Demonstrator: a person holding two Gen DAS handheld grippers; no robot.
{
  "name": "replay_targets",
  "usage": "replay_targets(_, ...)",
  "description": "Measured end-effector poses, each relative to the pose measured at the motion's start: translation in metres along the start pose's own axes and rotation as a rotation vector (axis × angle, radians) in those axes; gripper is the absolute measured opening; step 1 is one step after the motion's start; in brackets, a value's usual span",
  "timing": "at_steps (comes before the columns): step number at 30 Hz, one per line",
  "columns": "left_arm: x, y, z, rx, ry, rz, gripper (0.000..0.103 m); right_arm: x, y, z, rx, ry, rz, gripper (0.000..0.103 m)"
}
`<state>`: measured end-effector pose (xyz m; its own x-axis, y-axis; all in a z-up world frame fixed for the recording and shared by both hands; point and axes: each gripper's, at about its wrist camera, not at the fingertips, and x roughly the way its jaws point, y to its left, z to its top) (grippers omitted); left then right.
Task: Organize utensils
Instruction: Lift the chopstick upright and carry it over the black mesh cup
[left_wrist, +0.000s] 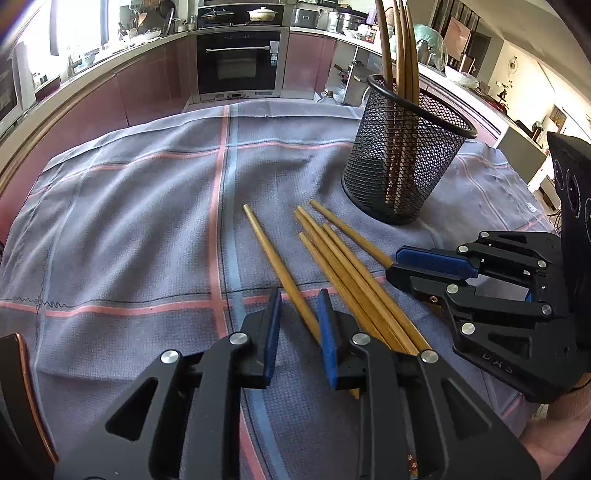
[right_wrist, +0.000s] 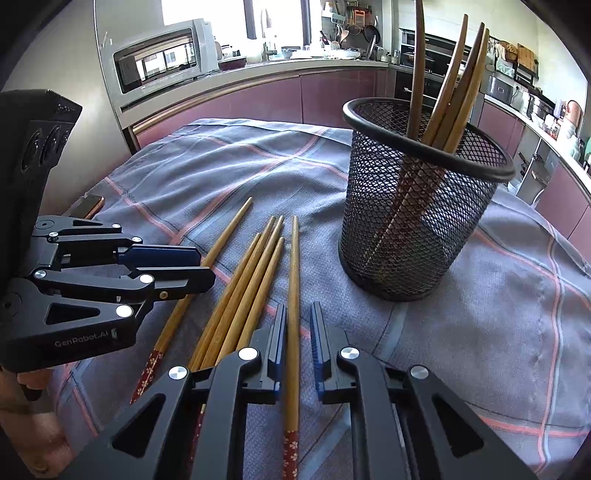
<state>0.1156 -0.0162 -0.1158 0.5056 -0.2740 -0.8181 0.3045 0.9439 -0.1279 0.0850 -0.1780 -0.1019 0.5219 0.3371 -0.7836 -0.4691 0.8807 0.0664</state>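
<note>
Checked grey cloth (left_wrist: 129, 221) with pink and blue stripes covers the table, kitchen counter behind. Black mesh holder (left_wrist: 402, 158) stands upright on the cloth, at 1 o'clock in the left wrist view and at 2 o'clock in the right wrist view (right_wrist: 417, 206). Left gripper (left_wrist: 297, 295) is pitched steeply down at the cloth, tips low over it, and sits at 9 o'clock in the right wrist view (right_wrist: 203, 266), with a hand (right_wrist: 29, 406) below it. Right gripper (right_wrist: 299, 310) has the same steep nose-down pose, at 3 o'clock in the left wrist view (left_wrist: 393, 264), its hand (left_wrist: 554, 424) at 5 o'clock. Both sets of jaws are narrow but not clamped. Left stick (left_wrist: 273, 251) runs between the left gripper's blue pads, close to the right pad, with cloth showing on the other side. Right stick (right_wrist: 294, 266) runs between the right gripper's pads, against the left one, with a sliver of cloth before the right one. So neither stick is pinched yet. All loose sticks lie flat at 7 o'clock of the holder. Left stick's long axis runs 11 to 5 in the left wrist view. Right stick's runs 12 to 6 in the right wrist view. Bundle (right_wrist: 255, 266) of four lies between them, roughly parallel and touching. Sticks are light bamboo, plain ends away from the grippers, red flowered ends toward them. Standing sticks (right_wrist: 450, 92) in the holder are darker brown, leaning on its rim toward 1 o'clock.
</note>
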Motion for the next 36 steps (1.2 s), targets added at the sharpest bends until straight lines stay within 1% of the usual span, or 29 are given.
replay_targets(2,0.001,0.001,0.002,-0.01,0.0,0.009,0.017,0.001,-0.002,0.001,0.008,-0.001,0.008,0.009)
replay_targets(3,0.001,0.001,0.002,-0.015,-0.001,0.016,0.015,0.001,-0.003,0.001,0.015,-0.003,0.009,0.005)
replay_targets(9,0.0,0.003,0.002,-0.062,-0.013,0.014,0.01,-0.007,-0.007,-0.002,0.034,-0.022,0.02,0.005)
replay_targets(15,-0.007,0.004,-0.002,-0.081,-0.025,0.004,0.008,-0.028,-0.009,-0.002,0.031,-0.074,0.057,0.005)
replay_targets(23,-0.036,0.005,-0.002,-0.091,-0.081,-0.056,0.008,-0.058,-0.012,-0.001,0.036,-0.154,0.099,0.005)
replay_targets(30,-0.067,0.004,0.003,-0.091,-0.143,-0.119,0.008,-0.078,-0.02,0.001,0.069,-0.214,0.12,0.005)
replay_targets(36,-0.094,-0.001,0.008,-0.08,-0.2,-0.189,0.007,-0.097,-0.029,0.003,0.102,-0.273,0.132,0.005)
